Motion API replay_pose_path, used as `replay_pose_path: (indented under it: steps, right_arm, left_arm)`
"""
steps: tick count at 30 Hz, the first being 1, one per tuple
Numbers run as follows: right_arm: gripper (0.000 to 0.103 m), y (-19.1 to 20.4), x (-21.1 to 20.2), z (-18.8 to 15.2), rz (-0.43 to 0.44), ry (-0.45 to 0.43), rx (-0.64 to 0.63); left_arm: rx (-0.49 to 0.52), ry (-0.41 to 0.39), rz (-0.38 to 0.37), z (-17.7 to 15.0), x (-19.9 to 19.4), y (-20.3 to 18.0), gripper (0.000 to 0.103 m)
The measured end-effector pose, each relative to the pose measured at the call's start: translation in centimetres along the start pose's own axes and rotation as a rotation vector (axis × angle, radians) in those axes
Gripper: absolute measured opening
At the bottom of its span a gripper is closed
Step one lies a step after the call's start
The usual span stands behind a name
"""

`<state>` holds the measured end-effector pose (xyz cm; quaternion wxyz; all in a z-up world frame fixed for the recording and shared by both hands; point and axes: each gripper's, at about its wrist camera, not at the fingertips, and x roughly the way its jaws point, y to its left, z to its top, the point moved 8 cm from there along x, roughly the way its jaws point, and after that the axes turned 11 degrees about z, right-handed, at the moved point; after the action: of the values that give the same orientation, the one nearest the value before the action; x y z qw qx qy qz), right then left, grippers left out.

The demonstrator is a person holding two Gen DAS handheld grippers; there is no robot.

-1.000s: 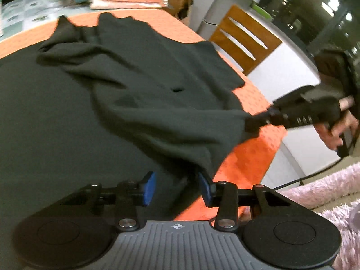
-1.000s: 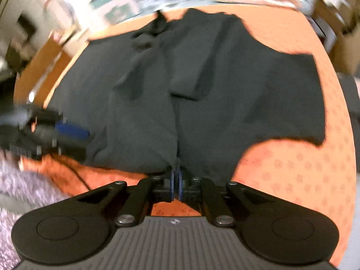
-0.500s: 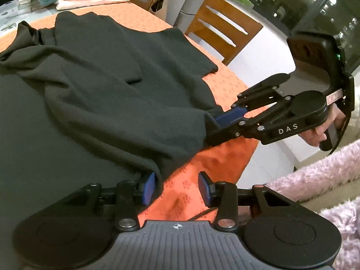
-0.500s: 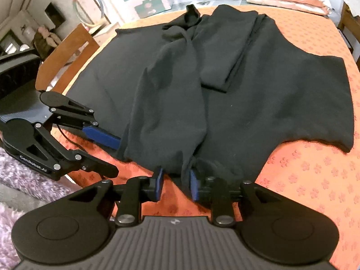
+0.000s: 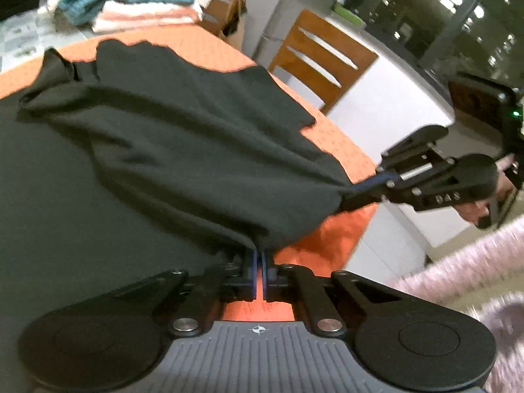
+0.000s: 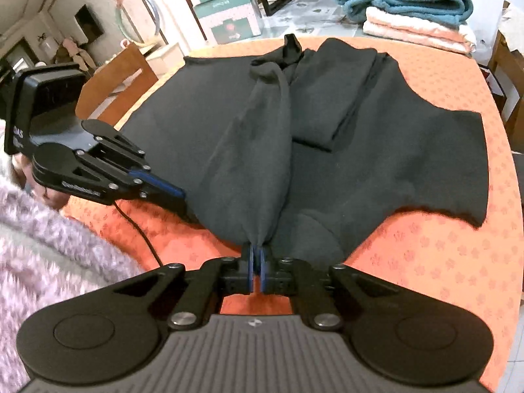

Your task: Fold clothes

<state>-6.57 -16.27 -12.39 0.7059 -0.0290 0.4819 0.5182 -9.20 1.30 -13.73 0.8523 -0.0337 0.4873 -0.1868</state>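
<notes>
Item: black garment, spread on orange tablecloth. Left gripper and right gripper each pinched shut on its near hem, seemingly thin bites. Risk: fabric slipping free mid-fold, folded sleeve dragging askew.

Both grippers are matte black: a ribbed grey housing between two round black discs, hinged link arms with silver screws, and blue-padded fingers. The left gripper has pale lettering on its side and a thin black cable. The right gripper shows a small green light. The sleeve is fluffy pinkish-lilac.
</notes>
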Motion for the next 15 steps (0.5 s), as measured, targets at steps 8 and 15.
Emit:
replay_pose_path:
  steps: [8, 15]
  right_arm:
    - [0.013, -0.6, 3.2, -2.6, -0.073, 0.142, -0.008]
    - [0.014, 0.9, 1.2, -2.2, -0.084, 0.172, -0.046]
  left_arm:
    - [0.005, 0.045, 0.099, -2.8, -0.6, 1.9, 0.016]
    - [-0.1, 0.054, 0.267, -6.2, -4.4, 6.8, 0.031]
